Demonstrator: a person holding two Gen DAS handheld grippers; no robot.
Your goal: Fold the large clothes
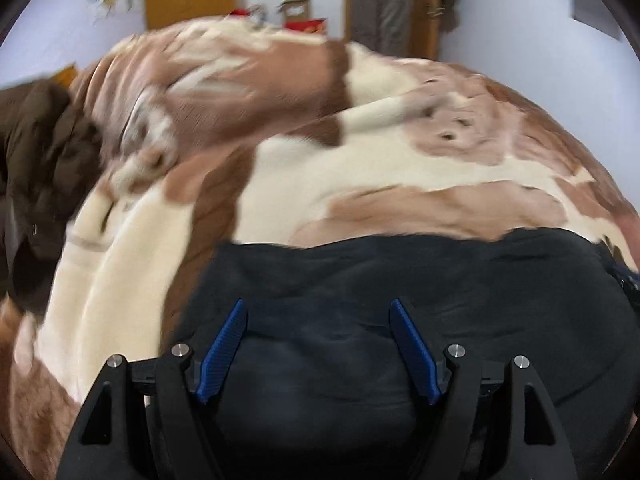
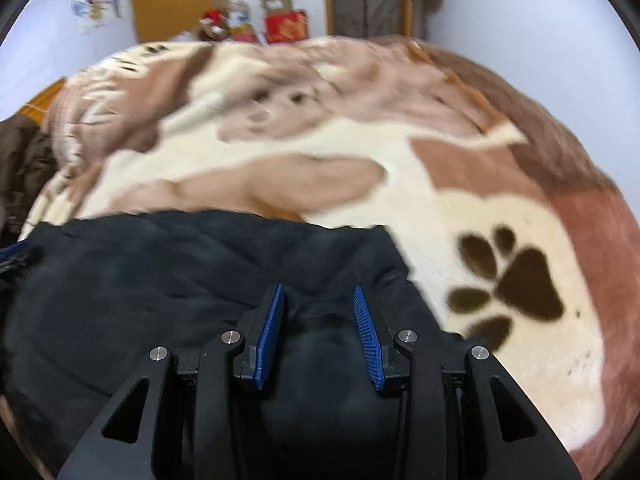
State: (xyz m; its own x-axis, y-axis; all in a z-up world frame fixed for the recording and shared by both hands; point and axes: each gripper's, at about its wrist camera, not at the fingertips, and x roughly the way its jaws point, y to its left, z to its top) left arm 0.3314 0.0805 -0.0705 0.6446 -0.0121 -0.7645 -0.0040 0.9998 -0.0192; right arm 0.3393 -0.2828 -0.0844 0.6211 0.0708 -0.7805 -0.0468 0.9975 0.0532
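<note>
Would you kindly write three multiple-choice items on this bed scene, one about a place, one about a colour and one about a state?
1. Where does the black garment lie?
A. On the patterned blanket
B. On a bare floor
C. On a hanger

2. What colour are the gripper pads?
A. Red
B. Blue
C. Yellow

3. How do the jaws of the left gripper stand?
A. Pinched shut on the blanket
B. Closed on a box
C. Wide apart over the black garment

Answers: 1 A, the cream and brown blanket shows around the garment's far edge. 2 B, the ribbed pads are blue in both views. 3 C, a broad gap separates the fingers, with dark cloth under them.
</note>
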